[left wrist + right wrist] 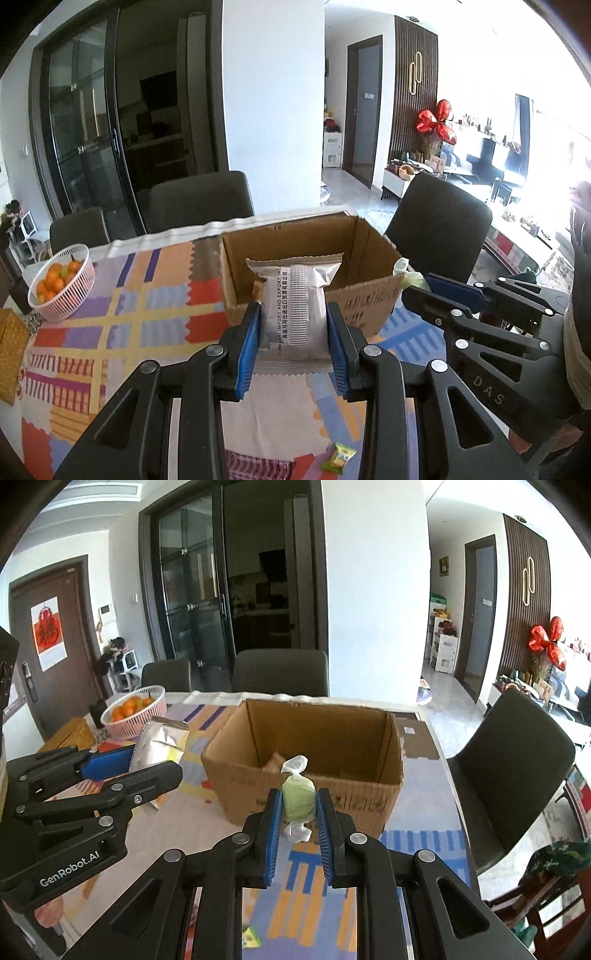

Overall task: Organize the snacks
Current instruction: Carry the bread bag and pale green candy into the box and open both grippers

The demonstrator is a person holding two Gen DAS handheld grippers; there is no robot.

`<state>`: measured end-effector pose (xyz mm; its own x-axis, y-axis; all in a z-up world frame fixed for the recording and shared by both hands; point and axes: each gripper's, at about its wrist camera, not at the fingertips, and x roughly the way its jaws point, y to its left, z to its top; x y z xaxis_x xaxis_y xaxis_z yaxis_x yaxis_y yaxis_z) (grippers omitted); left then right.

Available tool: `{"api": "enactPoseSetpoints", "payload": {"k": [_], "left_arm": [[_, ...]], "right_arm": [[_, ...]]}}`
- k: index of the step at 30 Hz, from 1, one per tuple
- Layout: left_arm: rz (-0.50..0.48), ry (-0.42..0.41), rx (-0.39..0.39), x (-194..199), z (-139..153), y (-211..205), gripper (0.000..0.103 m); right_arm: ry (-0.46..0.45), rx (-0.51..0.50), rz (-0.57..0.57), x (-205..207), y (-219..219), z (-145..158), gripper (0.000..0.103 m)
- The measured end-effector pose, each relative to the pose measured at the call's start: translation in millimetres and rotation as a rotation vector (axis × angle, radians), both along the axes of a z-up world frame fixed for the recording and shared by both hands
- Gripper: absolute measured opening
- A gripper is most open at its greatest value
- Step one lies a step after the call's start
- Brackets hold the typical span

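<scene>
Left wrist view, left to right. I see one white basket (pixel 62 282) of oranges on the patterned tabletop (pixel 122 317). Centre: my left tongs (pixel 293 332) are clamped on one silver foil snack packet (pixel 293 295), the blue pads pressing its two long sides. The packet's long axis runs forward along the fingers, its crimped far end reaching over the near wall of the single open cardboard box (pixel 369 295); the printed back seam faces the camera. One small green-yellow candy (pixel 340 458) lies on the tabletop below the tongs. At right, my right tongs (pixel 417 286) enter from the side, a pale green wrapper showing at their tip.

Right wrist view, left to right. The left tongs (pixel 147 757) appear side-on with the silver packet (pixel 162 738) between them, beside the box's left corner. Centre: my right tongs (pixel 298 805) are shut on one green twist-wrapped candy (pixel 297 799), its long axis upright in the frame, one twisted end toward the cardboard box (pixel 321 738), the other toward the camera. The candy is held just short of the box's near wall. Three dark chairs stand around the tabletop.
</scene>
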<state>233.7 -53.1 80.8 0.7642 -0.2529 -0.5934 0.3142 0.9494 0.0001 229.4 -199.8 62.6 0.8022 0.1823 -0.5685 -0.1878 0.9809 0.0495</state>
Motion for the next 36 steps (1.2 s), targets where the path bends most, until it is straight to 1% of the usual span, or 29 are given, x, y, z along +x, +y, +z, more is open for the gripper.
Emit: {"api": "enactPoseSetpoints", "payload": {"k": [4,14,20,27,33,35,36], "left_arm": [[0.005,-0.013,0.023,11,5,-5,0.035],[0.013,-0.005,0.033,45,3,-13,0.035],[0.015,0.018,0.044,73,-7,-18,0.035],[0.031,0.068,0.046,107,-29,-20,0.035],[0.033,0.097,0.052,125,-43,-23,0.035],[0.034,0.096,0.057,128,-45,-25,0.036],[0.040,0.091,0.058,129,-45,-25,0.038]], "right_arm": [[0.002,0.001,-0.007,10,-4,3,0.020],[0.023,0.006,-0.024,43,-14,4,0.020],[0.040,0.001,-0.025,65,-17,-4,0.020],[0.071,-0.002,-0.023,92,-18,-21,0.020],[0.093,0.008,-0.027,109,-21,-33,0.020],[0.104,0.009,-0.028,114,-22,-37,0.020],[0.108,0.007,-0.029,116,-22,-38,0.020]]}}
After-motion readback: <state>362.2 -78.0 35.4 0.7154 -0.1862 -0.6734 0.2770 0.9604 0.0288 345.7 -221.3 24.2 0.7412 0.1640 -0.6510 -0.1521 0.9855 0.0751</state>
